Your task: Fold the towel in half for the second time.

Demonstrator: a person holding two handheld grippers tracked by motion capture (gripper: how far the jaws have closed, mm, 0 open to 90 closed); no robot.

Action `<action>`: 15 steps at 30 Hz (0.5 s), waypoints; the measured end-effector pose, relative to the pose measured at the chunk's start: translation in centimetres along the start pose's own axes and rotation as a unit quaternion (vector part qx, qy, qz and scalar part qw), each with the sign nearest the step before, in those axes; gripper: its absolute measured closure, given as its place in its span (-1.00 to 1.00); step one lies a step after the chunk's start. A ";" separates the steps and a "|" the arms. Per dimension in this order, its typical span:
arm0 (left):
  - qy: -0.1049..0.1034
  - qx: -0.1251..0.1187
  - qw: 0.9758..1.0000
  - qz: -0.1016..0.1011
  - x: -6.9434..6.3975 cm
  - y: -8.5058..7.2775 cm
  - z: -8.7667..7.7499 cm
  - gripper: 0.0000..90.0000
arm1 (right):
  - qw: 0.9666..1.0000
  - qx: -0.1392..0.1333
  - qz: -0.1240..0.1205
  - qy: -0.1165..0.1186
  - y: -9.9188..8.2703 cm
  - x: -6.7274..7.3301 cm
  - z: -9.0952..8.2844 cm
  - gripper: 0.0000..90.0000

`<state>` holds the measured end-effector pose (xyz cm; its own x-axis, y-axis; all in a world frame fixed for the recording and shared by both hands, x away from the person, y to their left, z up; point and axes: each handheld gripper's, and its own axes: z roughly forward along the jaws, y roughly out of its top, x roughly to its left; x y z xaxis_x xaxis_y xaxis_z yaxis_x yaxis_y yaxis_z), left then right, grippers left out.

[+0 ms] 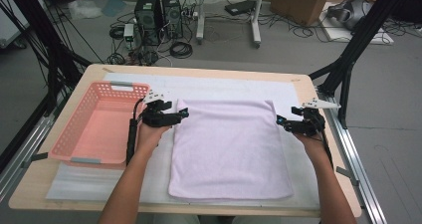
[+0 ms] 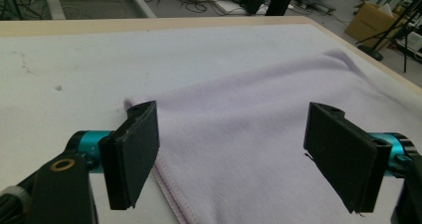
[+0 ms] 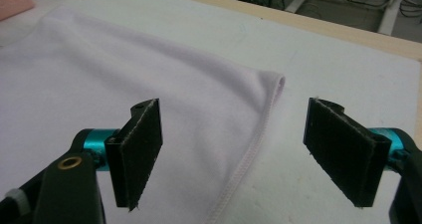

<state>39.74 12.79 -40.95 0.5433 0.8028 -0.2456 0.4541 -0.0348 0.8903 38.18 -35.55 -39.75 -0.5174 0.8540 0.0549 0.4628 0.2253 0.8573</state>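
A pale lilac towel [image 1: 226, 147] lies flat on the white mat [image 1: 234, 87] in the middle of the table. My left gripper [image 1: 183, 114] hovers at the towel's far left corner [image 2: 130, 104], jaws open, with the towel's hemmed edge [image 2: 171, 196] running between them. My right gripper [image 1: 279, 120] is at the far right corner [image 3: 279, 79], jaws open wide over the right hem [image 3: 249, 157]. Neither pair of pads presses on the cloth.
A pink plastic basket [image 1: 74, 134] stands on the table's left side, just beside my left hand. The wooden table edge [image 1: 199, 70] runs behind the mat. Computer towers [image 1: 158, 12], cables and a cardboard box [image 1: 301, 2] sit on the floor beyond.
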 end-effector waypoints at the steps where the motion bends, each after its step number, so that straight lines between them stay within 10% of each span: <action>1: 0.004 0.003 1.000 -0.002 0.2 0.2 0.2 -0.49 | 1.000 0.002 0.004 -0.003 0.1 -0.1 0.3 -0.51; 15: 0.071 0.061 0.995 -0.016 4.3 1.8 6.5 -0.36 | 1.000 0.022 0.015 -0.011 0.3 -1.2 2.8 -0.51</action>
<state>47.48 12.32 -42.93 0.4254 0.8806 -0.2088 0.5572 -0.0730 0.8272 40.94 -35.25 -41.03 -0.4880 0.8702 0.0683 0.5097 0.2206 0.8316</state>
